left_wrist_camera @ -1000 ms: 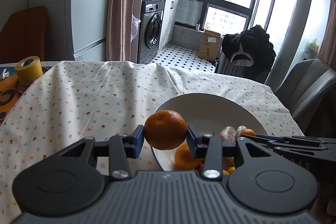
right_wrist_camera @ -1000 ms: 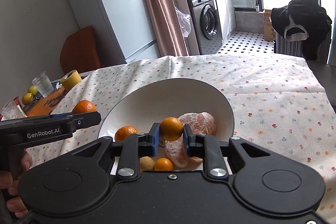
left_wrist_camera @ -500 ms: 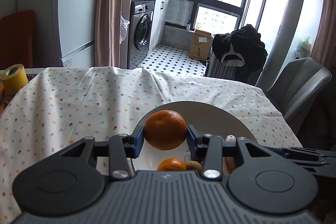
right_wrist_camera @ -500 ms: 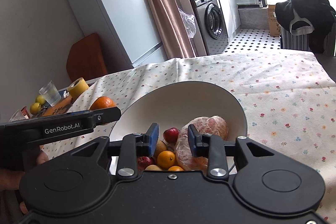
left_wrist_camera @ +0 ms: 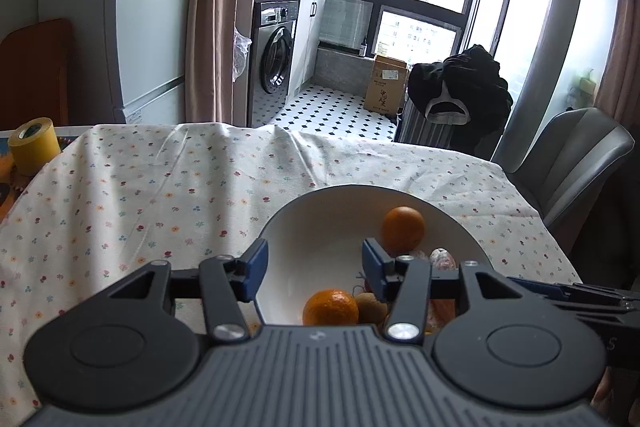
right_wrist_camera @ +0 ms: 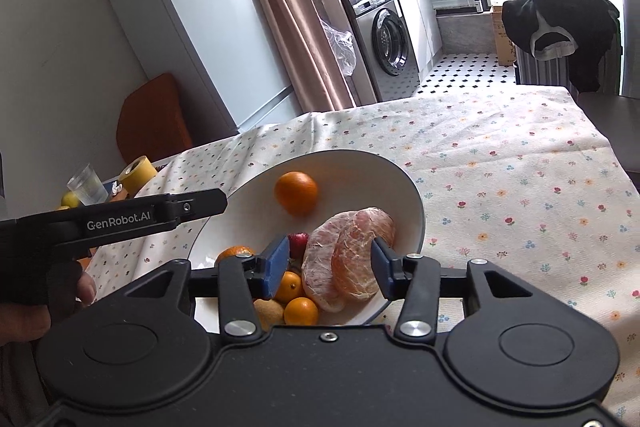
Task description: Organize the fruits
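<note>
surface point(left_wrist_camera: 168, 187): covered by a floral cloth; carries the white bowl near its front edge, with a yellow tape roll point(left_wrist_camera: 34, 143) well apart at the far left.

white bowl point(left_wrist_camera: 320, 227): sits just ahead of both grippers; holds all the fruit in view.

peeled pomelo segments point(right_wrist_camera: 352, 251): rest against the bowl's right inner wall, framed between the right gripper's blue pads without visibly touching them.

large orange point(left_wrist_camera: 402, 229): gone from the left gripper's pinch, where it sat a second ago; now lies loose on the bowl's far inner wall, beyond and right of the left gripper's right pad, apart from the pile below.

second orange point(left_wrist_camera: 330, 307): lies at the bowl's near edge, below the gap of the left gripper.

small fruits point(right_wrist_camera: 296, 301): kumquat-sized oranges, a brownish kiwi-like fruit and a red one heaped at the bowl's bottom, under the right gripper's left pad.

left gripper point(left_wrist_camera: 314, 265): spread and empty, jaws just opened; hovers over the bowl's near rim.

right gripper point(right_wrist_camera: 330, 265): spread, jaws just opened; the little orange pinched a second ago no longer between them, likely among the heap.

meaning for the task: both releases look done, both fruits now in the bowl; no other loose fruit visible on the cloth from here.
</note>
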Demonstrator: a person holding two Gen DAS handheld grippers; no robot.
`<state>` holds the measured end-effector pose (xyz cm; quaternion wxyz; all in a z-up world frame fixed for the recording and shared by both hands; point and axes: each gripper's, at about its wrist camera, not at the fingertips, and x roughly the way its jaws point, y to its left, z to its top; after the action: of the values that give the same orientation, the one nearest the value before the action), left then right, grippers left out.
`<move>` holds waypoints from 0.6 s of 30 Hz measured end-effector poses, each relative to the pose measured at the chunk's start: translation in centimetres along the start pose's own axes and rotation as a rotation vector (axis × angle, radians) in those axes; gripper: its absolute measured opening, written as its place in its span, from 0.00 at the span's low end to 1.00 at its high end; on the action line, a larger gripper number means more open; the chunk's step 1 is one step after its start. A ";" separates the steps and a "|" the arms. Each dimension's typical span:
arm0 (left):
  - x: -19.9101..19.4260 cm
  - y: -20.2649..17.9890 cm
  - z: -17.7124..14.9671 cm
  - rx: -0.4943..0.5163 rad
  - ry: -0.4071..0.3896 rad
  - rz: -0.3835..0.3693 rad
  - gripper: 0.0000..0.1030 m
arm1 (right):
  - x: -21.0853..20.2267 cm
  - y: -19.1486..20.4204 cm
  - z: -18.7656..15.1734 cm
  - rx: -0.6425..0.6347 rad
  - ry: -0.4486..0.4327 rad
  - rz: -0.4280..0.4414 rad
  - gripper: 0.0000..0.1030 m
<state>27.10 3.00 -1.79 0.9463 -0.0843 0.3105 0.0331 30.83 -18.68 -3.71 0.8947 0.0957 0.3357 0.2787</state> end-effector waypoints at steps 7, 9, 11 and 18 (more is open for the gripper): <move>-1.5 0.6 -0.7 -0.010 -0.006 0.033 0.82 | -0.9 -0.4 -0.2 0.011 -0.010 -0.010 0.54; -2.1 0.7 -0.9 -0.009 -0.010 0.050 0.83 | -1.2 -0.5 -0.3 0.016 -0.010 -0.013 0.56; -2.7 0.9 -1.1 -0.009 -0.012 0.049 0.83 | -1.7 -0.5 -0.5 0.016 -0.019 -0.019 0.62; -5.0 1.4 -1.4 -0.027 -0.010 0.036 0.85 | -3.2 0.2 -0.8 0.002 -0.036 -0.020 0.75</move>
<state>22.08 4.04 -0.14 0.9459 -0.0914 0.3065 0.0550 28.27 -20.33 -2.46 0.9032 0.0981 0.3207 0.2677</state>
